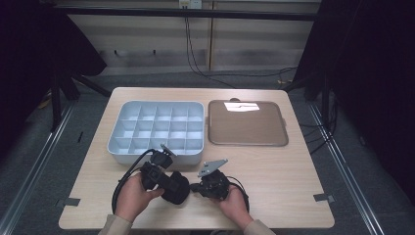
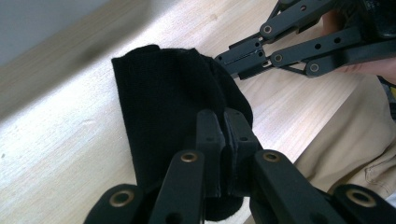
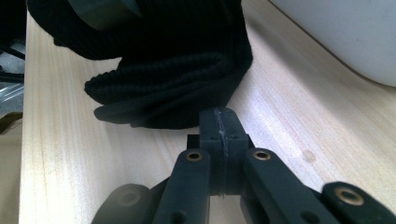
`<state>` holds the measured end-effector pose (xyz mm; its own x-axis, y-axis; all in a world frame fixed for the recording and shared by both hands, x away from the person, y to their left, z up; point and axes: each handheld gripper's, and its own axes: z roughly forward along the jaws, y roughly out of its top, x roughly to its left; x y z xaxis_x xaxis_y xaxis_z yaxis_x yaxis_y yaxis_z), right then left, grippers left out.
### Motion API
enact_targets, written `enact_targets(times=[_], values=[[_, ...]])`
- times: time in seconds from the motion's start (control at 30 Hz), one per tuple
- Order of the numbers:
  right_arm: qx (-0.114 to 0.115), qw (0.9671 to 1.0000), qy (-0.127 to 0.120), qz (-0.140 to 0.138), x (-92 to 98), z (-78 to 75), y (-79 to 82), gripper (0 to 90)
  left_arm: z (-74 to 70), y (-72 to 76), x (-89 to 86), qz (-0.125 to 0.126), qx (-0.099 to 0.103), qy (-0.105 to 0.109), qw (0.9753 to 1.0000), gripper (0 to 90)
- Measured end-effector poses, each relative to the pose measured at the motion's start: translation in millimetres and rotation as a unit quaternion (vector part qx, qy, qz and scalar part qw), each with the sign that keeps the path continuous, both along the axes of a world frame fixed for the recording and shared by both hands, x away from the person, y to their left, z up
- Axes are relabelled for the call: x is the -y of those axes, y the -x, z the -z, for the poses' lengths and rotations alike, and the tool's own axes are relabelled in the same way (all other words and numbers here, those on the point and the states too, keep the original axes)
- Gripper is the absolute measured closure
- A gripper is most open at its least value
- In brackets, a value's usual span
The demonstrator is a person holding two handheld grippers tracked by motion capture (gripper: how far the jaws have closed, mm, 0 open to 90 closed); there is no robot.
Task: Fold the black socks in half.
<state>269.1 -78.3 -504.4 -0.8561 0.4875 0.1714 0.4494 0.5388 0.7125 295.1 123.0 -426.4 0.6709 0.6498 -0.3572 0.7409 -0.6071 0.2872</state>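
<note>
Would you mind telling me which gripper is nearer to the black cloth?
Left. The left gripper is shut on the black cloth; the right gripper, jaws together, sits just beside its folded edge on the table.

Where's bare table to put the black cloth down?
Free: the wood strip right of the brown tray toward the table edge, the patch in front of that tray, and the left margin beside the white divided organizer. Crowded: front centre, where the left hand-held gripper, the black cloth and the right hand-held gripper meet.
</note>
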Motion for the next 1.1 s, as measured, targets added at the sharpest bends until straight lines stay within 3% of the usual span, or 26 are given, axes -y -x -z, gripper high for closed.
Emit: enact_targets(times=[0.2,0.43,0.8,0.93,1.1], values=[[0.004,1.0,0.001,-0.003,-0.5,0.2,0.4,90.0,4.6,-1.4,2.1,0.005,-0.003,-0.006,1.0,86.0],[0.005,1.0,0.0,0.0,-3.2,0.4,1.9,90.0,9.0,-1.4,4.2,-0.002,-0.008,0.006,0.9999,85.8],[0.002,1.0,0.001,-0.001,-1.7,-0.2,3.8,87.9,22.1,-2.8,9.7,0.0,-0.016,-0.003,0.9999,84.9],[0.006,1.0,0.003,0.0,1.7,-0.7,3.6,87.5,26.5,-3.1,11.6,0.004,-0.022,0.0,0.9997,84.8],[0.006,0.9999,0.007,0.008,10.4,-1.2,3.1,87.0,29.1,-2.2,15.7,0.011,-0.016,-0.007,0.9998,84.1]])
